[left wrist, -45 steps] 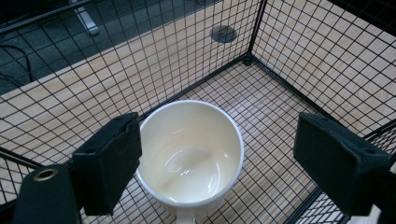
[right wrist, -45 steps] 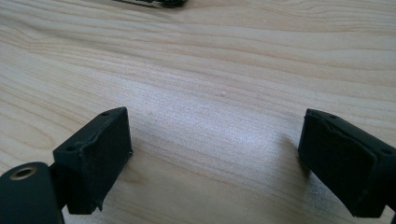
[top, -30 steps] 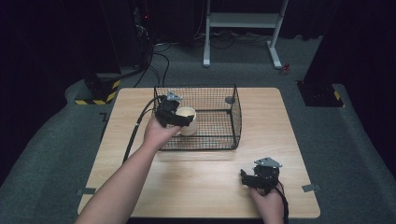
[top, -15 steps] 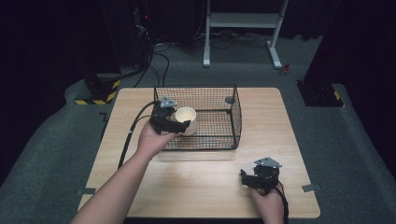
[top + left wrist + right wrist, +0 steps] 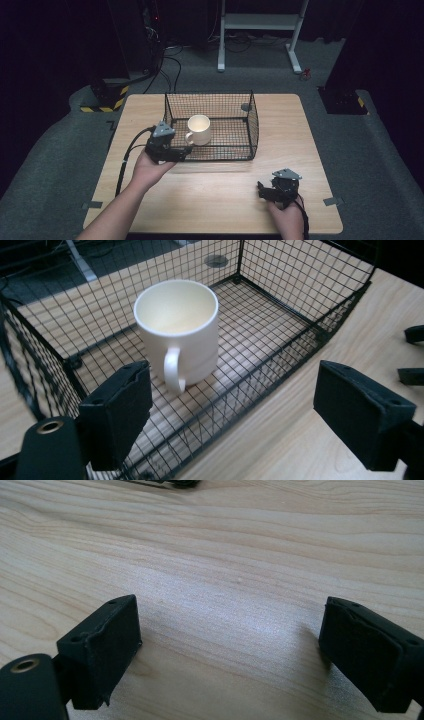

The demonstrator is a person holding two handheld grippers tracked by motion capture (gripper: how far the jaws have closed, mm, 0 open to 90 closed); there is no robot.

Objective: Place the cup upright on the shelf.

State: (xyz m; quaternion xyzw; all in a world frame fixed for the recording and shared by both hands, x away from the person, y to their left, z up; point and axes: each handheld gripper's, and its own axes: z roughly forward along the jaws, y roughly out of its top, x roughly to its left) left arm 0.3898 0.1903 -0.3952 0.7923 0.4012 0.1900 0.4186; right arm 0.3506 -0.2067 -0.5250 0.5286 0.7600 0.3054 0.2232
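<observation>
A cream mug (image 5: 199, 129) stands upright in the left half of a black wire basket (image 5: 250, 125), its handle toward the near left. My left gripper (image 5: 181, 152) hangs at the basket's near left corner, just outside the wire. In the left gripper view the mug (image 5: 177, 335) sits beyond the jaws, behind the basket's front wall (image 5: 280, 365). The left gripper (image 5: 240, 415) is open and holds nothing. My right gripper (image 5: 270, 191) rests low over the table's near right part. In its own view the right gripper (image 5: 230, 655) is open above bare wood.
The wooden table (image 5: 310, 150) carries the basket at its far middle. A small round grey disc (image 5: 216, 260) lies on the table behind the basket. Dark floor with cables and a white stand (image 5: 260, 22) surrounds the table.
My left hand has drawn back from beside the mug, toward the near left, and now sits outside the basket's corner. The mug stays where it was. The right hand has not moved.
</observation>
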